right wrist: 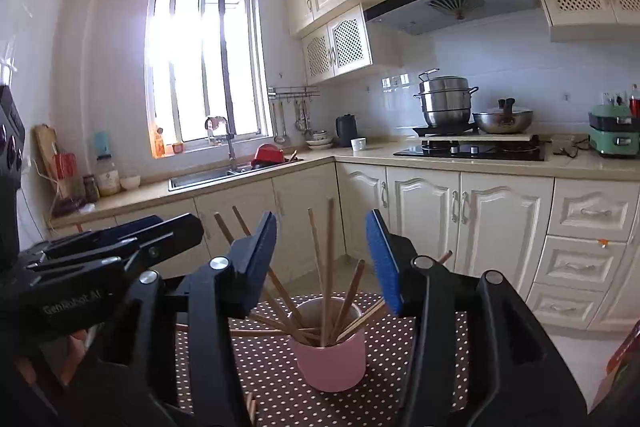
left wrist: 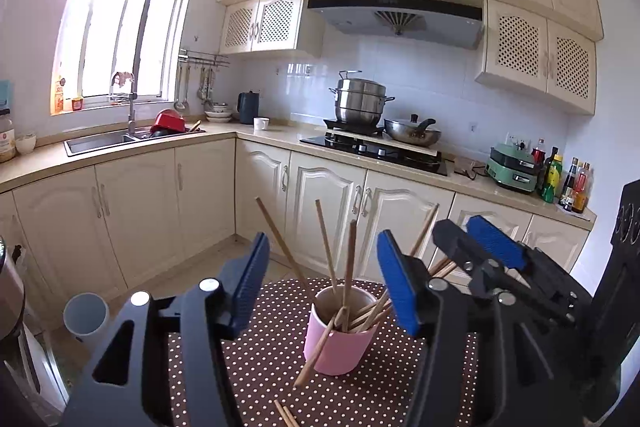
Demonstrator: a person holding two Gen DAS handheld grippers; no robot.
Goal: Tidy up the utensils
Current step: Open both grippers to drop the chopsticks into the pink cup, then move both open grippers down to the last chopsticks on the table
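While both claws hang over the dotted tablecloth [left wrist: 264, 355], here is how it lies from left to right. At nine o'clock in the left wrist view sits the sink [left wrist: 100, 141] under the window. The left claw [left wrist: 324, 291] stands wide open, its blue pads apart, gripping nothing. Between them, at six o'clock, stands the pink cup [left wrist: 340, 347], upright on the cloth, with chopsticks [left wrist: 350, 267] fanning out of it at all angles. One chopstick [left wrist: 314, 359] leans outside against the cup's left wall, and loose ones [left wrist: 285, 413] lie on the cloth just below. At three o'clock the right claw [left wrist: 476, 239] pokes in, jaws slightly apart. From its own camera, the right claw [right wrist: 326, 259] is open too, empty, the cup [right wrist: 332, 363] centred between its pads at six o'clock. The stove [right wrist: 472, 150] sits at two o'clock.
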